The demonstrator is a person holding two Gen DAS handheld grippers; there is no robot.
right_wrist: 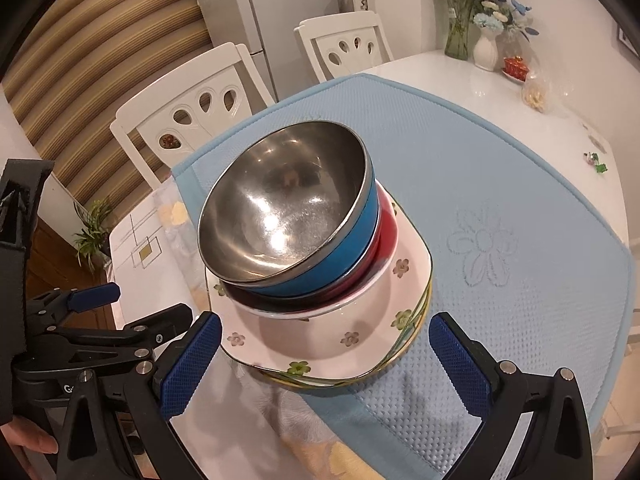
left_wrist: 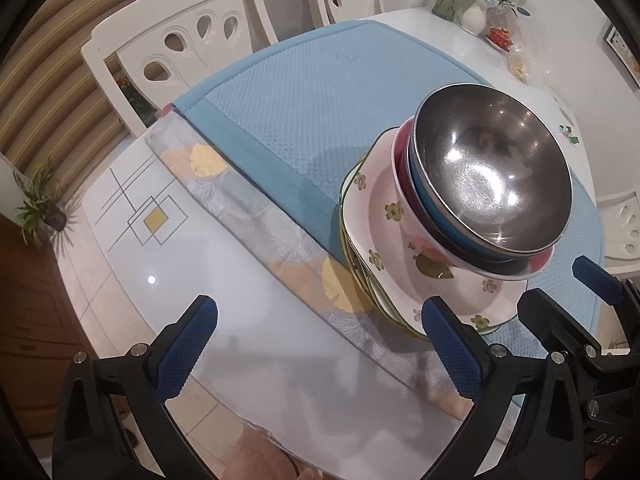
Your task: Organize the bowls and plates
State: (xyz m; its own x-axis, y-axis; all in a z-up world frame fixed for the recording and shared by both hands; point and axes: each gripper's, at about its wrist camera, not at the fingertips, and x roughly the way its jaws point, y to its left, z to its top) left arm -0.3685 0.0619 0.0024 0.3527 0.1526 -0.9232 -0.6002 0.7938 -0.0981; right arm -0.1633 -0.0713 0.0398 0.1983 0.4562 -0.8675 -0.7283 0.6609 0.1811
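A single stack of dishes (right_wrist: 304,264) is seen in the middle of the right wrist view and at the right of centre in the left wrist view, standing on the near corner of a light blue dimpled mat (right_wrist: 500,184) on a white table (right_wrist: 460,76). The stack stands upright, its long axis vertical and every opening turned upward; it appears to lean only through the lens. At the top sits a steel bowl (left_wrist: 494,168) with a shiny, scuffed inside and a blue outer wall. It is nested in a red bowl (right_wrist: 386,236), which sits in a white bowl (left_wrist: 430,258) painted with a leaf and a pink bloom. Beneath lie squarish white plates (right_wrist: 348,346) with small green and pink flowers and a gold-green rim.

The left gripper (left_wrist: 320,346) is held wide open over the bare table edge, nothing between its blue pads. The right gripper (right_wrist: 326,364) is likewise spread wide, its fingers flanking the plates' near edge without touching.
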